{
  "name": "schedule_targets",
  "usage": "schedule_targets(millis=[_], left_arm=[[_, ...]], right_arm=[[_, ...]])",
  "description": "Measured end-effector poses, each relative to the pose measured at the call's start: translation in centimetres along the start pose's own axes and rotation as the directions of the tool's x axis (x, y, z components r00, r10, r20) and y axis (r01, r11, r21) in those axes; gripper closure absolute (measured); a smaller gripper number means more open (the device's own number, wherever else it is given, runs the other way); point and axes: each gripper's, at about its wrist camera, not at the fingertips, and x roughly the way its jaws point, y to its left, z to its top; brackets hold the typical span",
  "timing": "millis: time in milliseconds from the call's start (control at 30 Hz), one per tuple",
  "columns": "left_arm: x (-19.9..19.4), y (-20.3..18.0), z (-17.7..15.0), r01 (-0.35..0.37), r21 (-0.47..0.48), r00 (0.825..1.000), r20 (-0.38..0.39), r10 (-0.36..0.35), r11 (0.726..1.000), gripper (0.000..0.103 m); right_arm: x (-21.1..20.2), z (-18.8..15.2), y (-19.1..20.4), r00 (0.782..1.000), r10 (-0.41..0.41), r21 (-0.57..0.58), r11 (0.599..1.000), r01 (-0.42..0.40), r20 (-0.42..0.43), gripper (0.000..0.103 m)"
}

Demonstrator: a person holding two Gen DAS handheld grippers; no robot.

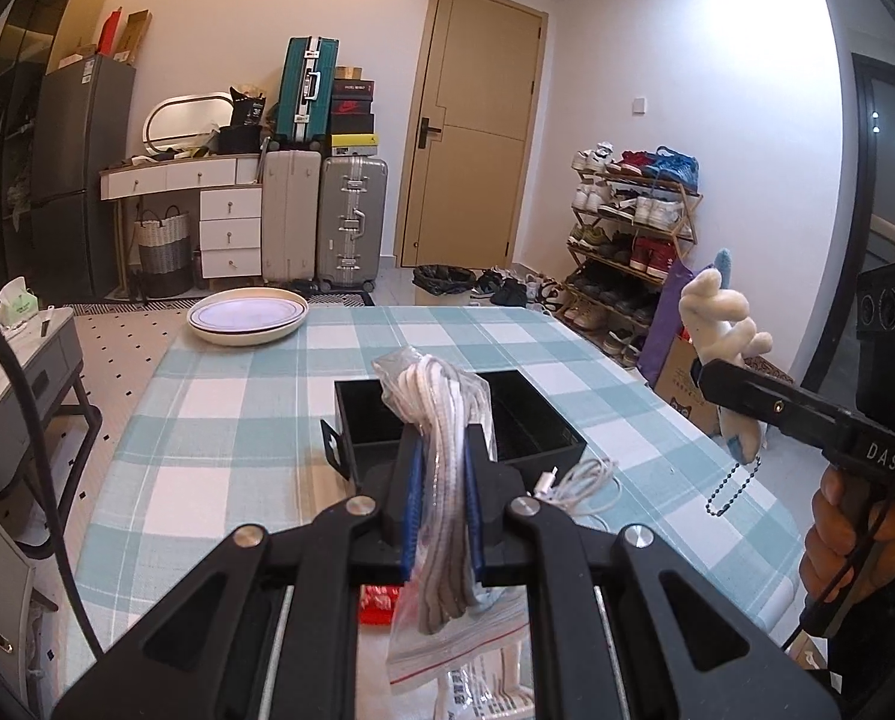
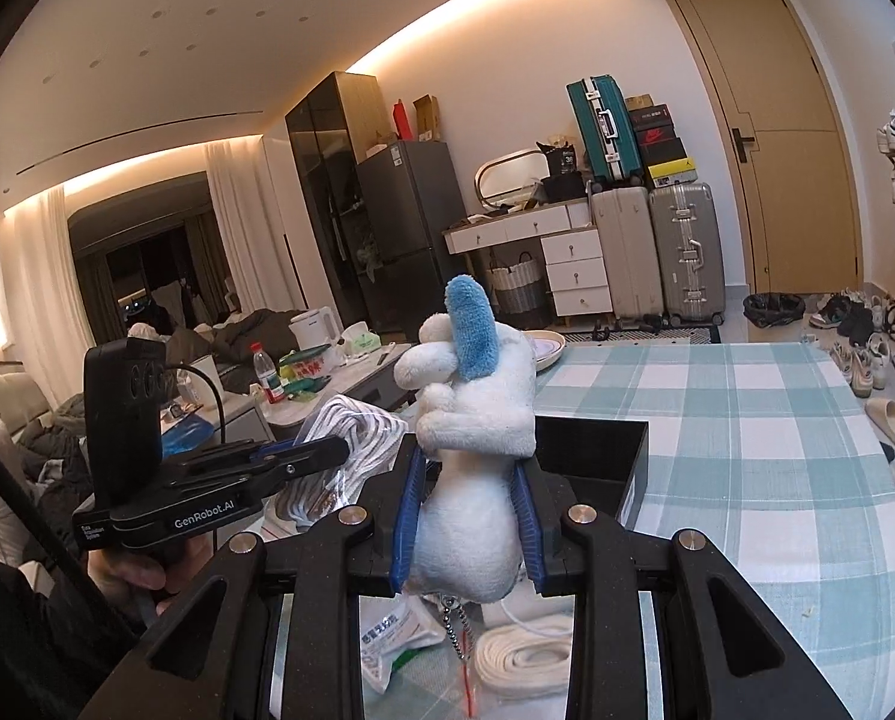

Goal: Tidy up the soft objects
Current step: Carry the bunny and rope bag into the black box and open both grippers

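Observation:
My left gripper (image 1: 441,480) is shut on a clear plastic bag of white and grey cord (image 1: 441,420), held above the near edge of a black two-compartment box (image 1: 543,420) on the checked tablecloth. My right gripper (image 2: 468,510) is shut on a white plush toy with a blue ear (image 2: 477,408), held upright in the air above the table's near right side; its ball chain hangs below. The toy (image 1: 717,324) and the right gripper (image 1: 747,387) show at the right of the left wrist view. The left gripper and its bag (image 2: 351,426) show at the left of the right wrist view.
A white charging cable (image 1: 579,480) lies beside the box. Two stacked plates (image 1: 246,315) sit at the far left corner of the table (image 1: 627,324). A rolled white strap (image 2: 525,654) and a printed packet (image 2: 399,636) lie below my right gripper. A shoe rack (image 1: 633,228) stands right.

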Motion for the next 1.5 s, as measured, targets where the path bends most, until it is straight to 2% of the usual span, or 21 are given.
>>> schedule_targets(millis=[633, 933, 1500], left_arm=[[6.0, 1.5, 3.4, -0.031, -0.003, 0.999, -0.012, 0.031, 1.0, 0.093], [9.2, 1.8, 3.9, -0.034, -0.008, 0.998, -0.044, 0.033, 0.999, 0.093], [12.6, 1.8, 3.8, -0.048, 0.019, 0.995, -0.09, 0.05, 0.999, 0.093]], right_arm=[[8.2, 1.3, -3.2, 0.993, -0.033, 0.029, 0.999, 0.036, -0.115, 0.074], [11.2, 1.0, -5.0, 0.985, -0.057, 0.03, 0.998, 0.063, -0.161, 0.074], [14.7, 0.0, -7.0, 0.969, -0.086, 0.045, 0.994, 0.099, -0.23, 0.074]])
